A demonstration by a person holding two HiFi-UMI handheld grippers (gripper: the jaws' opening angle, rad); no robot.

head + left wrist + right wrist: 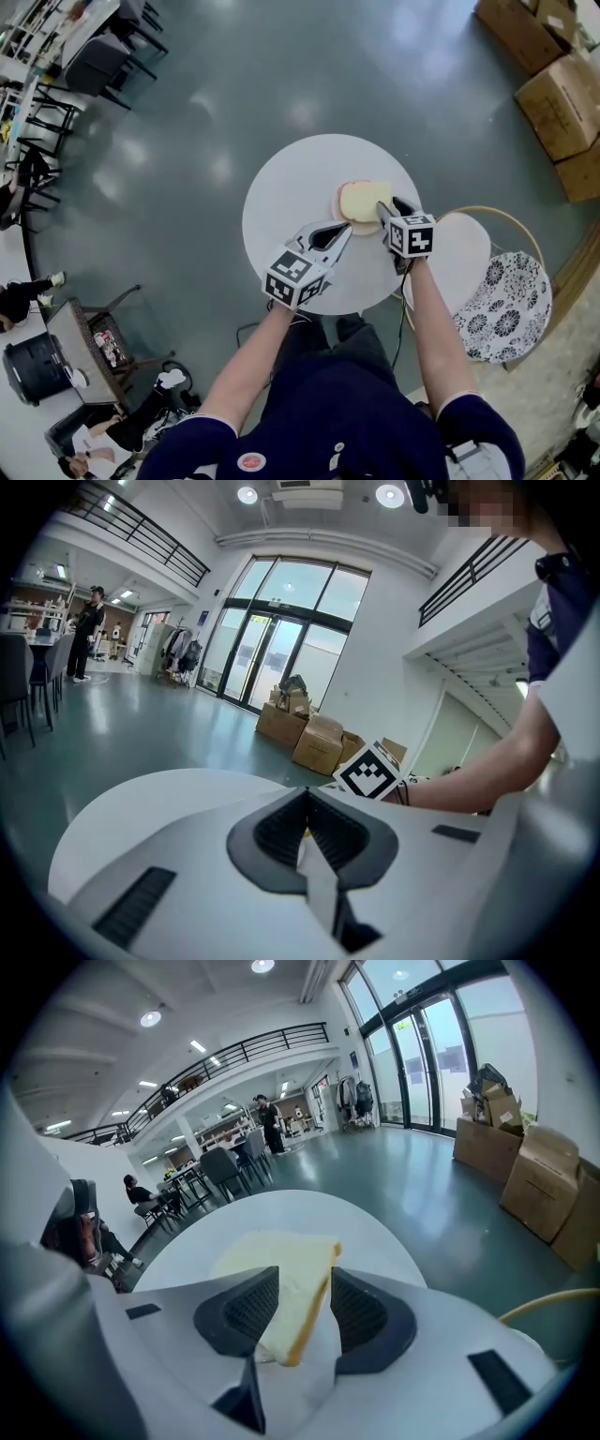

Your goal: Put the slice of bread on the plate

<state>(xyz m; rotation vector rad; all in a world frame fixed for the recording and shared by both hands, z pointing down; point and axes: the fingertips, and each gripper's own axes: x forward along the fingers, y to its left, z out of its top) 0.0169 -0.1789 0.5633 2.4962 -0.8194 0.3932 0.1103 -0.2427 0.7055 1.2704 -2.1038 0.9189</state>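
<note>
A big hall with a grey-green floor holds a round white table, with cardboard boxes off toward the far corner. A small plate sits near the middle of the table, and the slice of bread lies on it, covering most of it.

The right gripper points down at the near edge of the slice with its jaws spread wide. In the right gripper view the bread's near corner stands between the 2 pads. There is a clear gap on the crust side, while the other pad looks very close to the soft face, perhaps brushing it. Nothing is squeezed. The left gripper hangs just beside the plate, its jaws closed together on nothing.

The placing looks nearly finished, so the risks lie in the withdrawal:
- If the crumb clings to that 1 close pad, pulling back could drag the slice toward the rim or flip its raised corner over.
- A low, sideways exit could catch the plate's edge and push it across the smooth tabletop.
- The left gripper sits close enough that a careless swing might bump the plate too.

A straight lift up and away, jaws kept wide, seems safest.
</note>
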